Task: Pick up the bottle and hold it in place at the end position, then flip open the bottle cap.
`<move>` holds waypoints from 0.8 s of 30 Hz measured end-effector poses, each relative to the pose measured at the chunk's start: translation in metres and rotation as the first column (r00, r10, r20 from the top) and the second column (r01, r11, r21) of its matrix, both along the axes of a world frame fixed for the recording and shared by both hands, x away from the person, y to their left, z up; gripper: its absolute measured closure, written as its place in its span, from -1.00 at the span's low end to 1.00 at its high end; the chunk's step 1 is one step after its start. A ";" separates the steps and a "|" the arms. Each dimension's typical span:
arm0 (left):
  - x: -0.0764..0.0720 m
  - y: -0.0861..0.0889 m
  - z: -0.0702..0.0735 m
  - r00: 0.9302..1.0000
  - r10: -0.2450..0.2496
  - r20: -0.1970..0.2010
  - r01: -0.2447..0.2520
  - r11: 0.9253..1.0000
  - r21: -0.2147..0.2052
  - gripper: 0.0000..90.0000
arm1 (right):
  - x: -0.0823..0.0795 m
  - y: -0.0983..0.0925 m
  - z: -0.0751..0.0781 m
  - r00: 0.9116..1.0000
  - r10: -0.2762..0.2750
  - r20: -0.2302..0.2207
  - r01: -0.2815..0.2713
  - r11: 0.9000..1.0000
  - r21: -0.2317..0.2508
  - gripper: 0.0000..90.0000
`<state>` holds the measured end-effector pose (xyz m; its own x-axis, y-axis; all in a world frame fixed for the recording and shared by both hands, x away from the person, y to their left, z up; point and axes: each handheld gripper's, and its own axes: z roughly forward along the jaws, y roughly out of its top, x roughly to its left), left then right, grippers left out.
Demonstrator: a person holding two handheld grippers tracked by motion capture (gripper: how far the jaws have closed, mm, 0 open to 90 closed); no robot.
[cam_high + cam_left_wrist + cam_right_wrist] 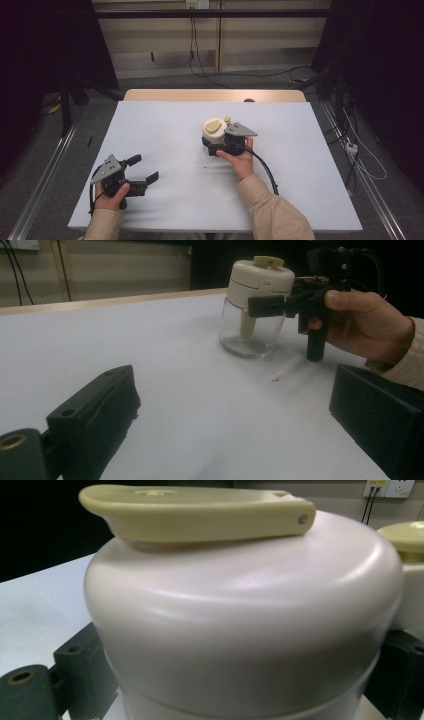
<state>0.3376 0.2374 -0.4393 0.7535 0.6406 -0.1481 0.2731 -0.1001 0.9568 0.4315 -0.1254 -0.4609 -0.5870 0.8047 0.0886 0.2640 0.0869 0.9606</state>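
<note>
Your right gripper (220,141) sits near the middle of the white table (165,125), and its two black jaws are closed around the cream lid (261,277) of a small jar (252,315). In the left gripper view one jaw presses flat against the side of that lid, just below its top edge, while your right hand (240,159) holds the grip behind it. The jar stands upright on the table, directly ahead of your right gripper and between its jaws; its lower body is clear glass, and a pale yellow flap (200,512) lies across the top of the lid. In the right gripper view the lid bulges close in front of the camera, with a jaw showing at each side of it.

Your left gripper (142,170) rests well away from the jar, toward your near left corner of the table, held by your left hand (112,192). Its jaws stand wide apart with nothing between them, and the jar lies ahead of them, off toward the right jaw's side. A tiny white speck (274,376) lies on the table just in front of the jar.
</note>
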 end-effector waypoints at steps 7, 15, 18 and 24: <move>0.001 -0.002 -0.001 1.000 0.006 -0.005 -0.006 1.000 -0.003 -0.90 | 0.000 0.000 0.000 1.000 0.001 0.002 -0.001 1.000 -0.001 -0.86; 0.005 -0.006 0.001 1.000 0.023 -0.002 -0.023 1.000 -0.014 -0.90 | 0.000 0.000 0.000 1.000 0.003 0.003 -0.003 1.000 -0.005 -0.86; 0.008 -0.009 0.003 0.999 0.037 0.005 -0.037 0.999 -0.024 -0.90 | 0.000 0.000 0.000 1.000 0.006 -0.001 -0.006 1.000 -0.004 -0.86; 0.014 -0.020 0.007 1.000 0.024 0.001 -0.024 0.999 -0.027 -0.91 | 0.001 -0.001 0.000 1.000 0.010 -0.004 -0.010 1.000 -0.005 -0.86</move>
